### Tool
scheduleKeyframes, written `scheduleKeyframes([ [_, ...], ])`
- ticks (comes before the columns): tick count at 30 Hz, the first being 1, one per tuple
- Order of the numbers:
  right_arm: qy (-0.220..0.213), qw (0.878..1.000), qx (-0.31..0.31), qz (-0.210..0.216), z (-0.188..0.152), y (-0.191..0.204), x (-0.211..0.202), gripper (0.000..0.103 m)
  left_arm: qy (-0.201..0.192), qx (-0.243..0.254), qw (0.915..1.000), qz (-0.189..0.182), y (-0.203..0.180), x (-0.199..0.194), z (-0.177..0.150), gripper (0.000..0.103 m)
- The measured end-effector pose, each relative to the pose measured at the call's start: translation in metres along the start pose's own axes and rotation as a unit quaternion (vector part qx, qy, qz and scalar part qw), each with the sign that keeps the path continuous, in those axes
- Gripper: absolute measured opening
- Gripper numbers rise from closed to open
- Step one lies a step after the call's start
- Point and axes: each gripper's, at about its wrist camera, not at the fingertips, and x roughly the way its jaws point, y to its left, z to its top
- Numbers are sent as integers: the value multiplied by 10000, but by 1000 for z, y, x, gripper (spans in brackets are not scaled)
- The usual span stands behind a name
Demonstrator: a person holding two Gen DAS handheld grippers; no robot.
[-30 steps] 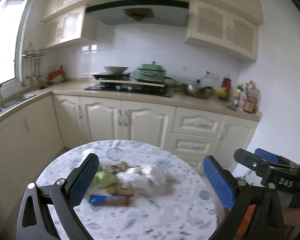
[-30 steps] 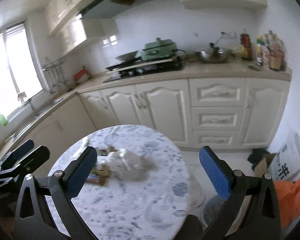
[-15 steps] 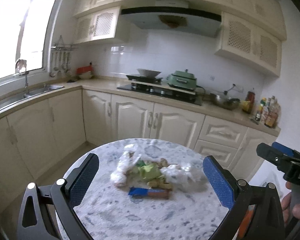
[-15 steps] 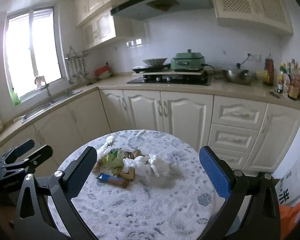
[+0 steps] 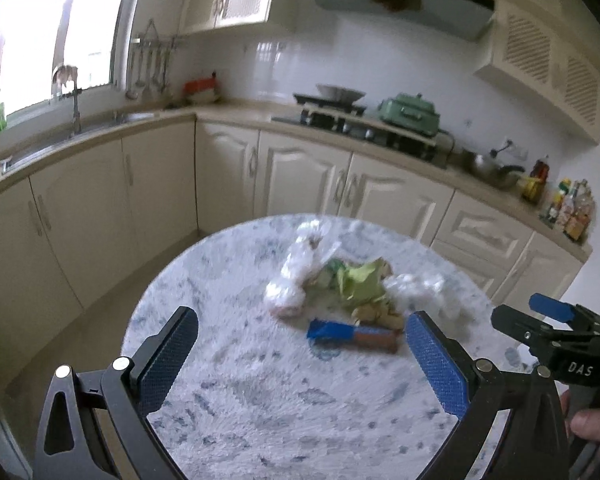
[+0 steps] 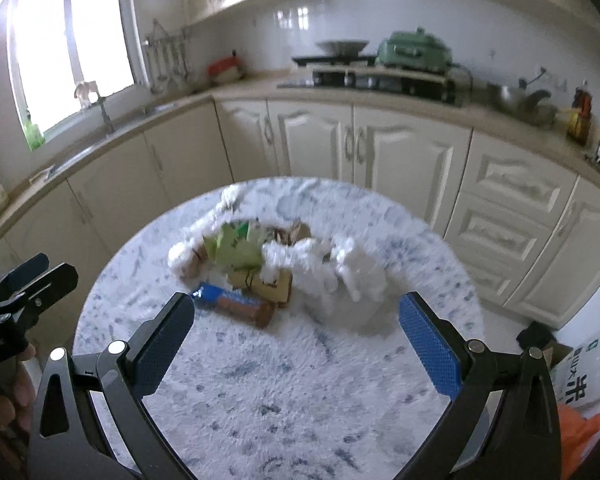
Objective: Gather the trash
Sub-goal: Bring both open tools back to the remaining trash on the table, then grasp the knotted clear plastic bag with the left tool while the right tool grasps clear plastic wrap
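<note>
A heap of trash (image 5: 340,296) lies on the round table (image 5: 259,400), a little past its middle toward the kitchen cabinets (image 5: 300,176). The left gripper (image 5: 304,360) hangs over the near edge of the table with its jaws wide apart and nothing between them; the heap sits ahead of the blue pads, and the blue-and-brown wrapper (image 5: 354,336) at the near side of the heap lies just short of the right-hand pad. The right gripper (image 6: 295,332) is likewise spread open and empty over the table, with the heap (image 6: 275,264) directly ahead of its fingers and the same wrapper (image 6: 235,304) just beyond its left-hand pad.

Compared with half a second ago, both grippers have closed in on the table: the heap fills more of each view and sits nearer the pad tips, and the cameras now tilt further down at the tabletop. The jaws are as wide as they were.

The heap itself is a loose mix: a crumpled clear plastic bag (image 5: 295,280) on the window side of the table, a green crinkled packet (image 5: 360,280) in the middle, tan paper scraps (image 6: 267,284) under it, and white crumpled tissue or plastic (image 6: 340,264) on the side toward the drawers. Both views are motion-blurred, so finer detail cannot be read.
</note>
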Motion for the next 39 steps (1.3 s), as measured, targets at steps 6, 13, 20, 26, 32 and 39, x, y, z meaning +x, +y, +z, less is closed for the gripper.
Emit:
scheduleKeyframes([
  [6,310,9995,108,22,4,-10,44,103,281,-25,9996,83,13,43,4,102],
  [13,575,9980,76,232,13,-16,95,92,609,-24,9978,280,21,114,22,102],
  [20,788,9960,-10,428,21,-20,137,78,885,280,9949,405,22,190,38,102],
  [26,950,9931,-13,687,21,-19,158,51,1090,471,9921,411,23,252,50,102],
  [32,934,9916,117,890,20,-23,156,26,1254,501,9908,-44,28,291,68,52],
  [39,796,9912,330,1009,17,-33,140,24,1241,358,9914,-190,46,299,71,32],
])
